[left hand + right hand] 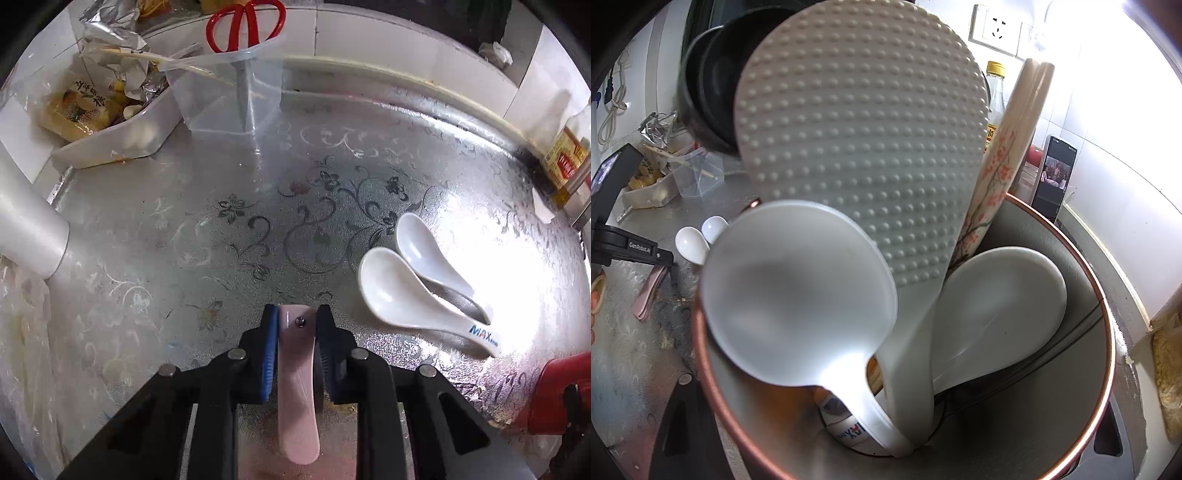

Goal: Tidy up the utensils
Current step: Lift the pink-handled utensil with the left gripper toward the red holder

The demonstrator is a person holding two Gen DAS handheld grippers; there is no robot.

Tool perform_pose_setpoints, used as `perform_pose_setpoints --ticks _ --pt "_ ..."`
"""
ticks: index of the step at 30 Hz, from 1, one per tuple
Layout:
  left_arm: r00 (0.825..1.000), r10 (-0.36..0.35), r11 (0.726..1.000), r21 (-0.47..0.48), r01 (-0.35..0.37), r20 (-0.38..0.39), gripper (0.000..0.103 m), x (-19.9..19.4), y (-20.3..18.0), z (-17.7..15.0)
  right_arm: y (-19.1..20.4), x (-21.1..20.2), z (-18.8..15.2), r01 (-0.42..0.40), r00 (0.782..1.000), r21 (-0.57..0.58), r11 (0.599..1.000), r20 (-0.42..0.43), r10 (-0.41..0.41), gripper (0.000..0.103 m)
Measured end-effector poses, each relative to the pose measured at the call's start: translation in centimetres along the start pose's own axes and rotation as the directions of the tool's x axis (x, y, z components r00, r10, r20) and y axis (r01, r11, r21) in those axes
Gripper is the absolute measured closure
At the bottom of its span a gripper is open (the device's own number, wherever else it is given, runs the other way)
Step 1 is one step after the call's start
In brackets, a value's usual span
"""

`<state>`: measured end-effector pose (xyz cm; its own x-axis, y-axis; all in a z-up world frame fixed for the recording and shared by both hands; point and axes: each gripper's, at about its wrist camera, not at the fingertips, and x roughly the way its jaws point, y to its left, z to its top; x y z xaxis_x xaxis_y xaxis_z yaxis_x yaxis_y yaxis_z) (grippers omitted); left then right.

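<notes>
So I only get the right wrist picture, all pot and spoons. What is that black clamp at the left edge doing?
Observer: That is the left gripper; its pads are shut on the handle of a pink utensil.
Operator: And the two white spoons beside my pot?
Observer: The nearer one has blue MAX lettering on its handle.
Operator: Anything in the clear tub at the back?
Observer: Red-handled scissors stand in it, blades down.
</notes>
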<state>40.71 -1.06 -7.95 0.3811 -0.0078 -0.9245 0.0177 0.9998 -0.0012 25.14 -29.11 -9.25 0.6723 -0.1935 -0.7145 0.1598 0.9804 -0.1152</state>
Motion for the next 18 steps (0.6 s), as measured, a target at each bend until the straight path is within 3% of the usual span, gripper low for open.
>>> perform_pose_setpoints --ticks 9,18 --pt "0.993 -0.089 0.99 -0.102 0.097 0.082 0.081 -1.2 2.7 -1.7 0.0 -0.1 0.0 0.0 1.0 0.0 1.0 0.0 0.0 0.009" --pt "0.969 -0.126 0.984 -0.099 0.15 0.214 0.081 -5.3 3.9 -3.6 0.0 0.0 0.0 0.001 1.0 -0.001 1.0 0.0 -0.001 0.009"
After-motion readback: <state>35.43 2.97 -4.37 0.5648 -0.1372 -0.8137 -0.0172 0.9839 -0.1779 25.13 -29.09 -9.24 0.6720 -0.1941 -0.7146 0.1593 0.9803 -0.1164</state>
